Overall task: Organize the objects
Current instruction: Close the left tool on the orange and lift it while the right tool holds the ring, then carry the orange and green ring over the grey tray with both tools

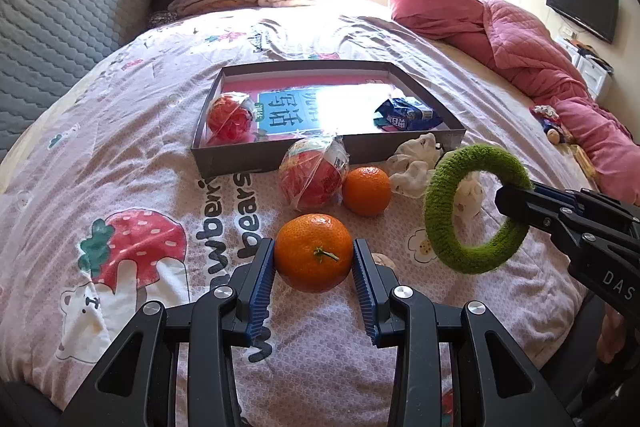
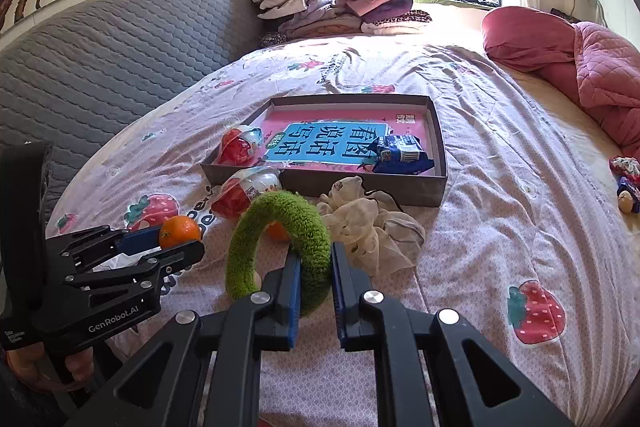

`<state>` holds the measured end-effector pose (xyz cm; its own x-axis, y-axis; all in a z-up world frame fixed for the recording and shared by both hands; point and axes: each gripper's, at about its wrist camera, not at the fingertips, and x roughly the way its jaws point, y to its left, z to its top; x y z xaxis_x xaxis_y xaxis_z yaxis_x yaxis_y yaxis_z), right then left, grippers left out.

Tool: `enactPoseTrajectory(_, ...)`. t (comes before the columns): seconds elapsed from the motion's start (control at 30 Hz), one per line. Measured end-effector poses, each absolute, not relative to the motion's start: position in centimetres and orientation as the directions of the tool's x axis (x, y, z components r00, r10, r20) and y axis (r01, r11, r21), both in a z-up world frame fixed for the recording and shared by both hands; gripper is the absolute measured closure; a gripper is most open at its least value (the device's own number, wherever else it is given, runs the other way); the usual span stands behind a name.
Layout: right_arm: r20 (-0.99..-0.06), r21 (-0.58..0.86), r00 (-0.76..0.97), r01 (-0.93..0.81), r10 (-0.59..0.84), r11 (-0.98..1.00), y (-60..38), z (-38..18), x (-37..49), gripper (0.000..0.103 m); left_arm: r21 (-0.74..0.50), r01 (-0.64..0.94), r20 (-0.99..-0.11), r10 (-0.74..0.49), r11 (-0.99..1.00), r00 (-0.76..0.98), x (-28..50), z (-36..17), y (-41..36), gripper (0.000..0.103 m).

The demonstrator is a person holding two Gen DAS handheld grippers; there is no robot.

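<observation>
Grippers come first, nearest to the cameras. The left gripper (image 1: pixel 313 259) is clamped on a round orange mandarin with a small green stem (image 1: pixel 313 251), its blue ribbed pads pressing both sides of the fruit above the pink printed bed cover (image 1: pixel 132 115). The right gripper (image 2: pixel 316 269) is closed tight on a fuzzy green knitted ring (image 2: pixel 288 247), holding it by one thin part of the loop, so most of the ring hangs free to the side.

A little farther on the cover lie a second small orange mandarin (image 1: pixel 366 191), a red fruit wrapped in clear plastic (image 1: pixel 312 179) and a crumpled cream cloth scrunchie (image 1: pixel 412 167), all just beside the near wall of the shallow grey cardboard box (image 1: pixel 224 159). Inside the box are a pink and blue booklet (image 1: pixel 292 111), another wrapped red fruit (image 1: pixel 230 115) at its left side and a blue snack packet (image 1: pixel 404 113) at its right side.

I think both things must go into the box. The mandarin is round and smooth, so it can roll out of the pads if the grip loosens. The soft ring can swing and catch on the box wall, or push the loose things at the wall. A mandarin dropped on the sloping cover may roll toward the bed edge.
</observation>
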<state>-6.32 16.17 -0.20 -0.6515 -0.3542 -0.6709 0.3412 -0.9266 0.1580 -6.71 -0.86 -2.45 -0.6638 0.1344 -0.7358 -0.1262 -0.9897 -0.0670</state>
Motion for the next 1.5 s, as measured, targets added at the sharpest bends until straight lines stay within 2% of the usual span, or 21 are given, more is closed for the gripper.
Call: enactPoseTrajectory(1.5,-0.600,0.128,-0.715,0.357,-0.359,-0.925,14.9,3.9,-10.1,0.089,-0.066,-0.157,-0.676,0.160,-0.985,-0.720,-11.6,2.4,-0.9,0.064)
